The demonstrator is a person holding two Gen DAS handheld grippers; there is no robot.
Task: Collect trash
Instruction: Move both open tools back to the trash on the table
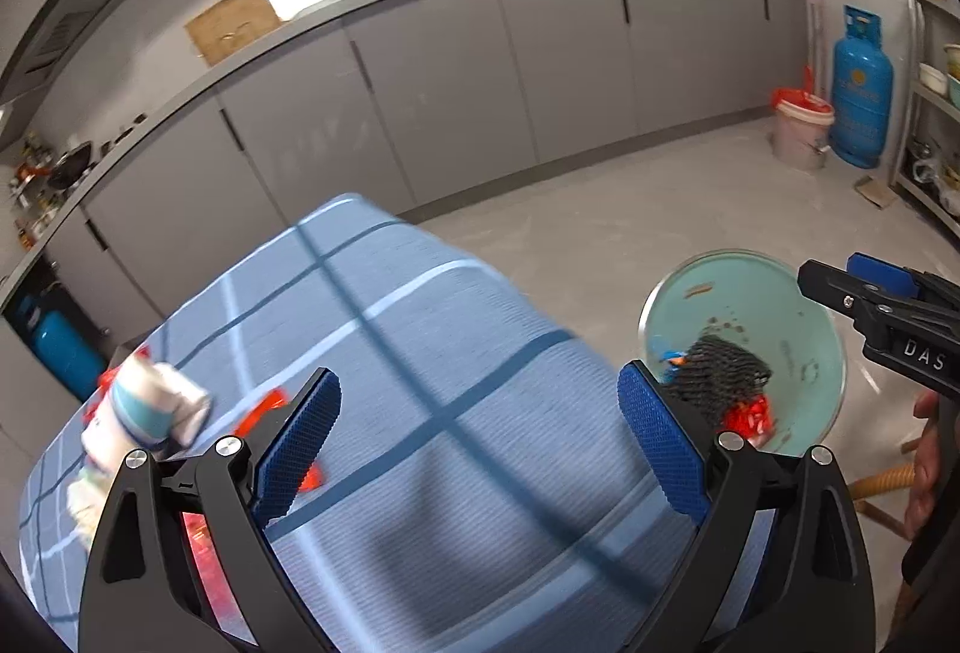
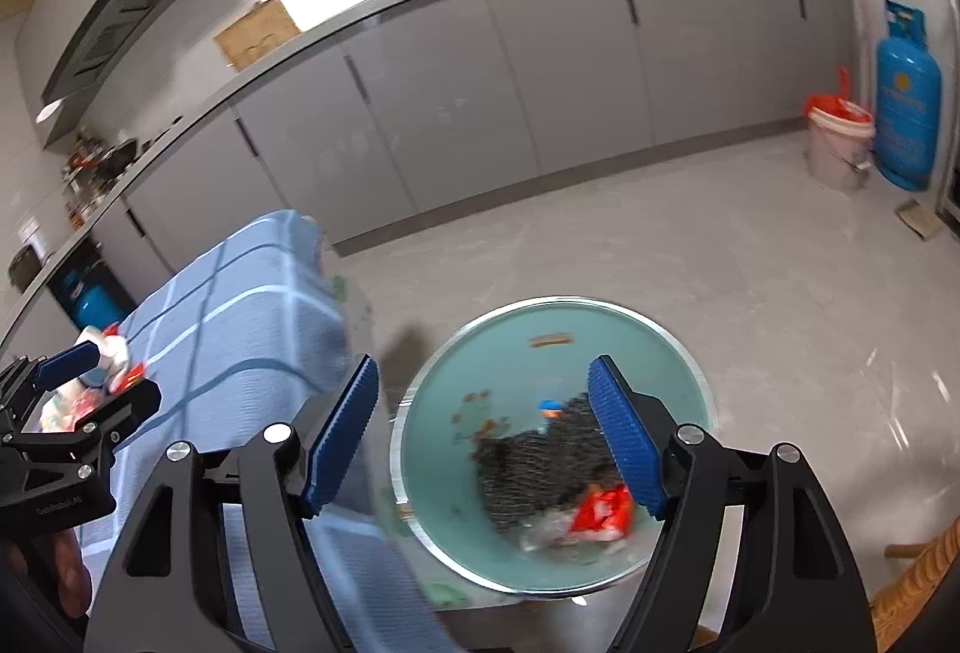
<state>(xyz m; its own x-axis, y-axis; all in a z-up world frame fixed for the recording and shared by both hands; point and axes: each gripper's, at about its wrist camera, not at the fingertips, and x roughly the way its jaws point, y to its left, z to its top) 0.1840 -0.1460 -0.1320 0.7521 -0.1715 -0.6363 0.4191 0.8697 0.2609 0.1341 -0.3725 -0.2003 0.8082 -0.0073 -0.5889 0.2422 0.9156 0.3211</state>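
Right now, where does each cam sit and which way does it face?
Left wrist: on the left claw, angled down over the blue checked tablecloth; right claw at the right edge.
Right wrist: on the right claw, angled down above the teal bin; left claw at the left edge.
Shared: bin, tablecloth, grey cabinets, blue gas cylinder.

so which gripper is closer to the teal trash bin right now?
Right. The right gripper hangs open just above the teal bin; the left gripper, also open, sits over the blue checked tablecloth beside it.

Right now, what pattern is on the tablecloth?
Blue tablecloth with dark and white check lines; clearest in the left wrist view.
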